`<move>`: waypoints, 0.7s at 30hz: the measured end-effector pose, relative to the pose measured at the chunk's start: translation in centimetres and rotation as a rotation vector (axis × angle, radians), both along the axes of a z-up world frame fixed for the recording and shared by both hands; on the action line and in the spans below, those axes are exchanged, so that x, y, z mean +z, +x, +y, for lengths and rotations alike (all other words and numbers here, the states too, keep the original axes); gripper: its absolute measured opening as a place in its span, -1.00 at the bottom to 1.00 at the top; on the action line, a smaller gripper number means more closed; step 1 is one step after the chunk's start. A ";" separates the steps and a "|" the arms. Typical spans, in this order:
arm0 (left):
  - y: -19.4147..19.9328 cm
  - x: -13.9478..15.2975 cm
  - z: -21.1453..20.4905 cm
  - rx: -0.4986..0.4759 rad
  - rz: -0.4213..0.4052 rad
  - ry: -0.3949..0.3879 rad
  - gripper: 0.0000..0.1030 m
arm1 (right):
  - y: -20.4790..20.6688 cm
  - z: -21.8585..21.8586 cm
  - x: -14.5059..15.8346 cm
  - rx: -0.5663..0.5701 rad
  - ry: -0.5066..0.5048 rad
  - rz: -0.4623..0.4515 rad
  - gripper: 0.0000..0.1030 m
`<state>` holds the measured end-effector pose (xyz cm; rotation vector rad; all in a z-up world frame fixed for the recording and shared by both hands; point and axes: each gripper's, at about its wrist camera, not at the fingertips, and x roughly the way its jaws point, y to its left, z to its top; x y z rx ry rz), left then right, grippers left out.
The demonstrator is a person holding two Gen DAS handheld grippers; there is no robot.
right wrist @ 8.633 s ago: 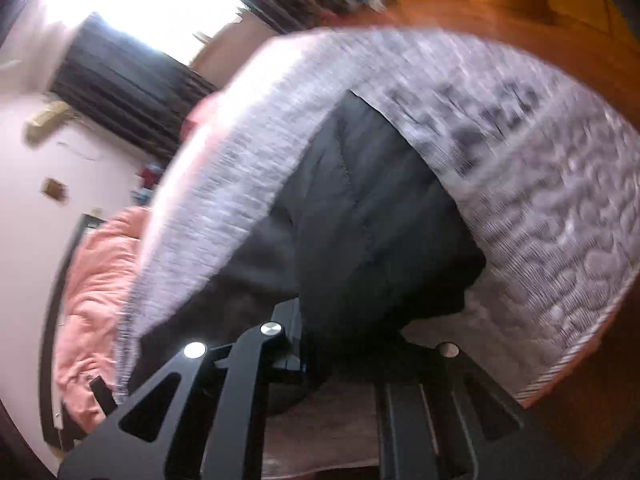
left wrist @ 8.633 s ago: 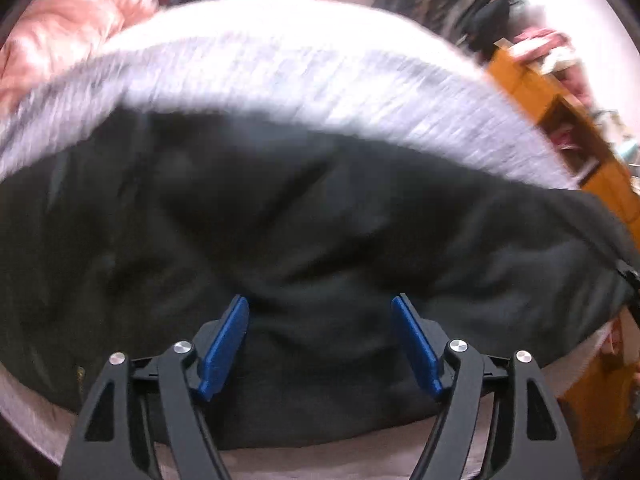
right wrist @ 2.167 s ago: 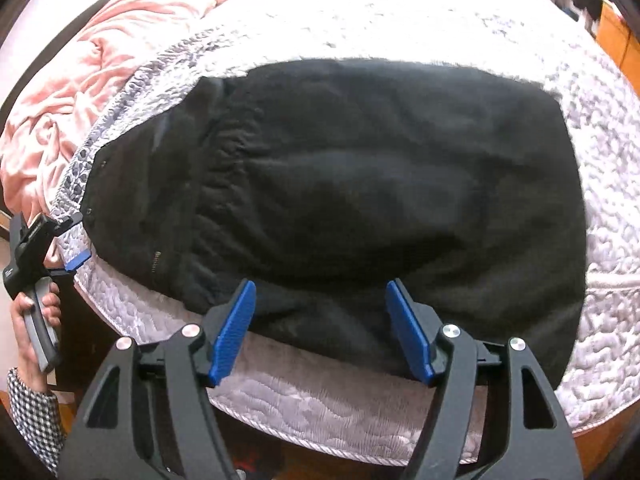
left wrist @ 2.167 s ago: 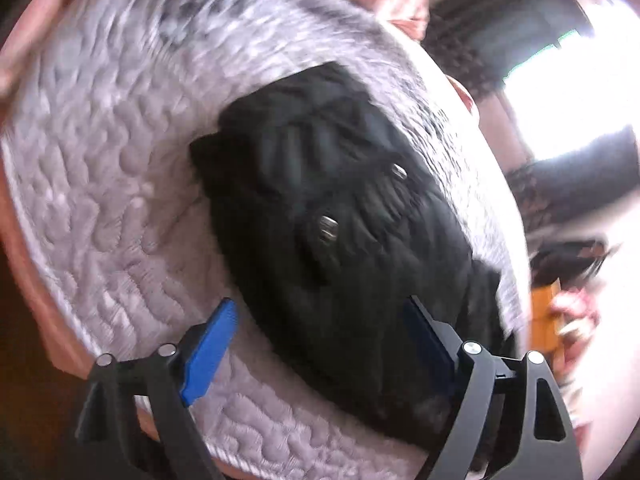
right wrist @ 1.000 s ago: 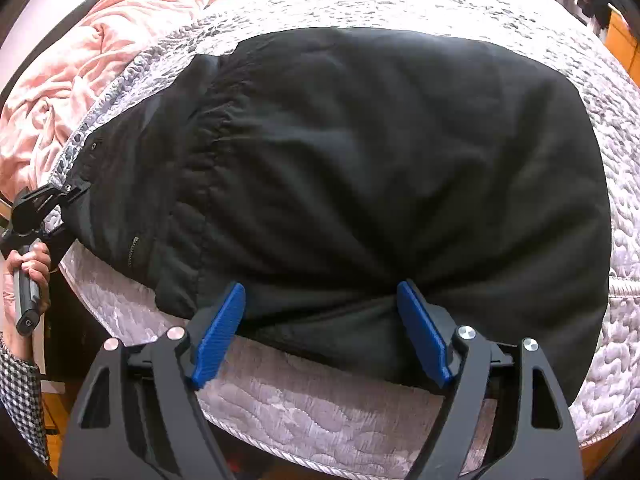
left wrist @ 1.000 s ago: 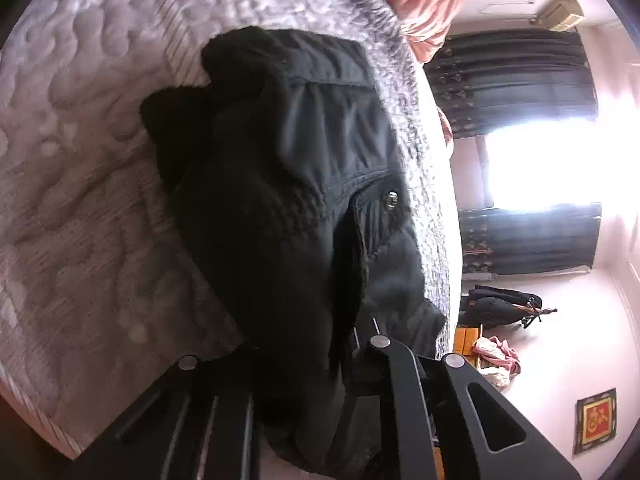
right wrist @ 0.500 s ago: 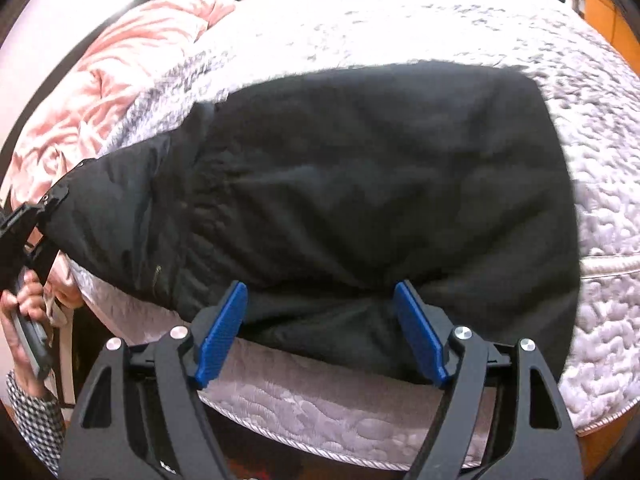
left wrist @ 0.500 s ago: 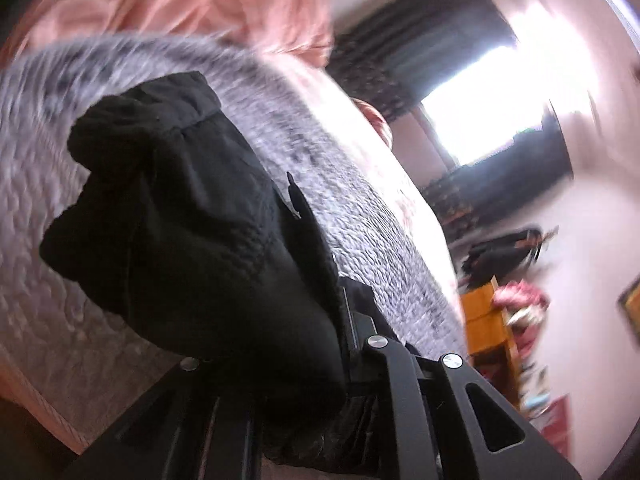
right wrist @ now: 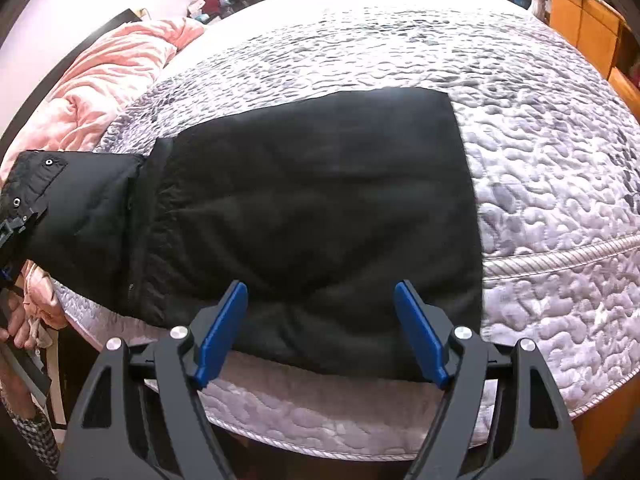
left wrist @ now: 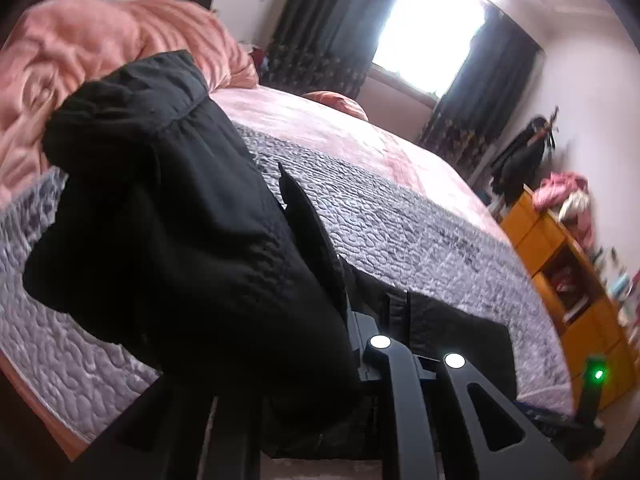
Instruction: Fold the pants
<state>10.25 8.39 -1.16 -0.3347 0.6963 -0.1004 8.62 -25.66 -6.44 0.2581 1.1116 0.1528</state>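
Note:
Black pants (right wrist: pixel 312 200) lie folded on the grey quilted bed cover (right wrist: pixel 540 160). My left gripper (left wrist: pixel 352 320) is shut on the waistband end of the pants (left wrist: pixel 180 240) and holds it lifted above the bed; the cloth drapes over and hides the left finger. In the right wrist view this lifted end with its snaps (right wrist: pixel 60 192) sits at the far left, held by the left gripper (right wrist: pixel 12 232). My right gripper (right wrist: pixel 320 332) is open with blue pads, hovering over the near edge of the pants, touching nothing.
A pink duvet (left wrist: pixel 100 48) is bunched at the head of the bed. An orange wooden shelf unit (left wrist: pixel 568 264) stands at the right beyond the bed. A bright window with dark curtains (left wrist: pixel 432 28) is at the back. The bed's near edge (right wrist: pixel 320 424) lies just below my right gripper.
My left gripper has raised the waistband end higher and swung it toward the middle of the bed. The right gripper has stayed open, pulling back slightly over the near edge.

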 end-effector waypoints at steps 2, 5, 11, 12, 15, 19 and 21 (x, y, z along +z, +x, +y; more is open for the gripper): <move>-0.3 0.6 -1.5 -0.023 -0.003 0.057 -0.70 | 0.0 -0.6 -0.1 -0.007 -0.008 0.004 0.48; -0.7 0.6 -3.8 -0.068 0.005 0.138 -0.66 | 0.1 -0.6 -0.7 -0.007 -0.051 0.028 0.48; -0.8 0.1 -5.7 -0.118 0.012 0.206 -0.60 | -0.2 -0.6 -1.9 0.011 -0.092 0.043 0.48; -0.9 0.1 -6.0 -0.127 0.012 0.216 -0.59 | -0.2 -0.7 -2.3 0.014 -0.095 0.051 0.48; -1.1 -0.2 -6.5 -0.150 0.016 0.247 -0.57 | -0.4 -1.0 -2.4 0.010 -0.076 0.045 0.48; -1.6 -0.5 -7.9 -0.195 0.017 0.321 -0.52 | -0.8 -2.0 -2.3 -0.013 -0.008 0.038 0.49; -1.8 -0.8 -8.8 -0.222 0.024 0.349 -0.49 | -0.6 -2.0 -3.0 -0.002 -0.018 0.056 0.50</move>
